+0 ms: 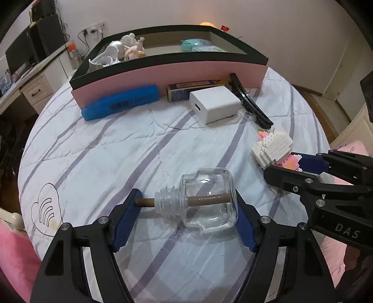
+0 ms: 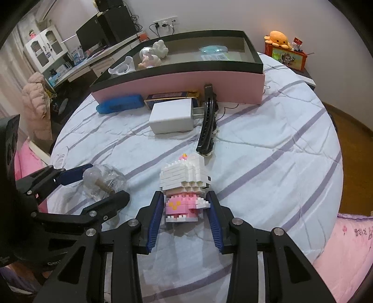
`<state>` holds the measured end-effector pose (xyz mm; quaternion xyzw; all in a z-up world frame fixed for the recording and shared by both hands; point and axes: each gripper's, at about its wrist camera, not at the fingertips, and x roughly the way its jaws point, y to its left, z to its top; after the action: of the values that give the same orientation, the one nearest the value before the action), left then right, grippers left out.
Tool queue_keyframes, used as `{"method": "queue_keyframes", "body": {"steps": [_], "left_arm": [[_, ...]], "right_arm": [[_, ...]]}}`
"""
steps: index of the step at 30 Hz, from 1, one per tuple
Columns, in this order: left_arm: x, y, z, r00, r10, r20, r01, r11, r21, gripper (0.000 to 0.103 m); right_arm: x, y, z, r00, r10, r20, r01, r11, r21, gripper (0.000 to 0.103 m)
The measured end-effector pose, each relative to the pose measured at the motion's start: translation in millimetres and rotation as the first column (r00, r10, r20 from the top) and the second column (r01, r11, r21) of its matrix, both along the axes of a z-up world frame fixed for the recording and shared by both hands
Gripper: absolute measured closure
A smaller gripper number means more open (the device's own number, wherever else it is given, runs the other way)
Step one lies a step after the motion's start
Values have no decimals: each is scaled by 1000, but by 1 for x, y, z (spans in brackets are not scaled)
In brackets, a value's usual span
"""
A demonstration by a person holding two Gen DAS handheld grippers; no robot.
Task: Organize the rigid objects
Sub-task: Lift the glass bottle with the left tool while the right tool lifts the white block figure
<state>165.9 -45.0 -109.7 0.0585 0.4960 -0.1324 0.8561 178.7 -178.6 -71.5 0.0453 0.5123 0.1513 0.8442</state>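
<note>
Glass, clear and squat, the wick bottle (image 1: pixel 207 200) lies sideways on the quilted bed (image 1: pixel 144 149), spanned end to end by the left gripper (image 1: pixel 186 207): slippery, breakable. Beside it, the right gripper (image 2: pixel 186 209) clamps the pink-and-white brick figure (image 2: pixel 184 186) by its skirt; it may crumble.

Pale walls (image 2: pixel 233 14), wooden floor (image 2: pixel 354 144), a desk (image 2: pixel 93 63) carrying a dark monitor (image 2: pixel 91 37) (left side).

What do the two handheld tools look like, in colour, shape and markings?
Both match: the left tool and right tool have black angular frames with triangular cut-outs, round silver bolts at the joints, and ribbed blue pads inside the fingers. The right tool's body shows white letters "DAS" in the left wrist view.
</note>
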Motion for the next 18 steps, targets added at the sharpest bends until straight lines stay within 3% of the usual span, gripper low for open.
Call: {"method": "queue_keyframes", "body": {"steps": [5, 12, 18], "left_arm": [[-4, 4, 10, 1000, 10, 1, -10, 1000, 8, 27], [-17, 14, 35, 997, 17, 79, -19, 1000, 18, 27], [-27, 34, 72, 972, 84, 218, -97, 994, 49, 27]], "right_arm": [[-7, -7, 8, 1000, -21, 14, 21, 1000, 9, 70], [-20, -7, 29, 995, -63, 71, 62, 998, 25, 70], [-39, -10, 70, 977, -108, 185, 103, 994, 41, 70]]}}
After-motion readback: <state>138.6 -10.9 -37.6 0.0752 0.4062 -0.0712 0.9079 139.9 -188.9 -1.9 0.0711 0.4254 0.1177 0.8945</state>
